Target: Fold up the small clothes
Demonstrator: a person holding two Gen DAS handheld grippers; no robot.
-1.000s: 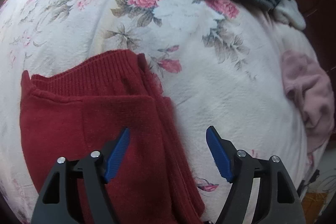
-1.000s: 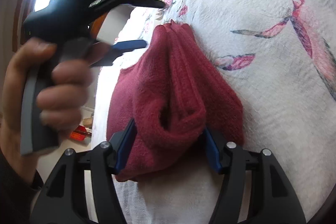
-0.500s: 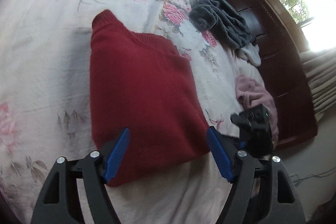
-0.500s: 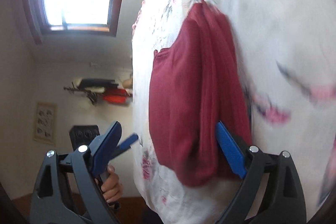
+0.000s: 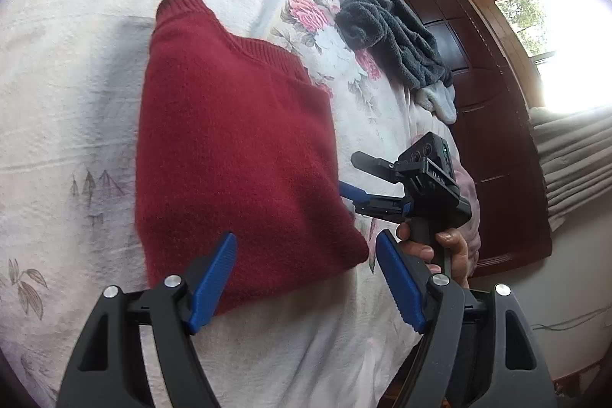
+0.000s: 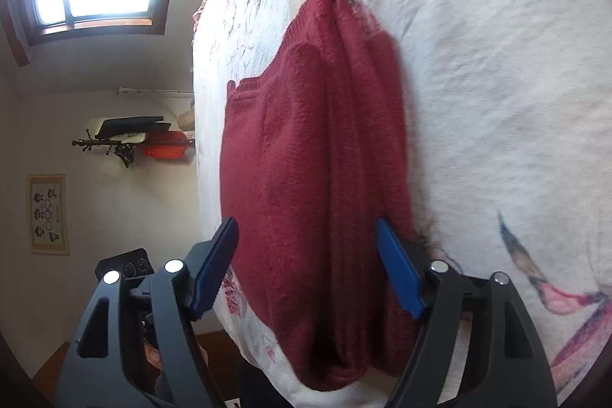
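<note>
The left gripper [image 5: 306, 278] has its blue pads spread wide with nothing between them, hovering just off the near edge of the folded red sweater [image 5: 237, 155]. The right gripper [image 6: 306, 266] is also spread wide, its pads standing on either side of the sweater's bundled end without clamping it; whether they touch the knit I cannot tell. In the left wrist view that same right gripper shows side-on, held by the person's right hand [image 5: 440, 251], its blue tip right against the sweater's edge. The sweater lies folded into a thick rectangle on the floral bedspread [image 5: 69, 125], ribbed hem at the far end, layered folds stacked along one side. Further up the bed a dark grey fleecy garment [image 5: 390, 29] lies in a heap with a pale sock [image 5: 440, 102] just beside it, and a pink garment [image 5: 472, 201] sits behind the right gripper near the bed's edge. A dark wooden cabinet [image 5: 489, 94] stands beyond, next to a bright window [image 5: 543, 21].
</note>
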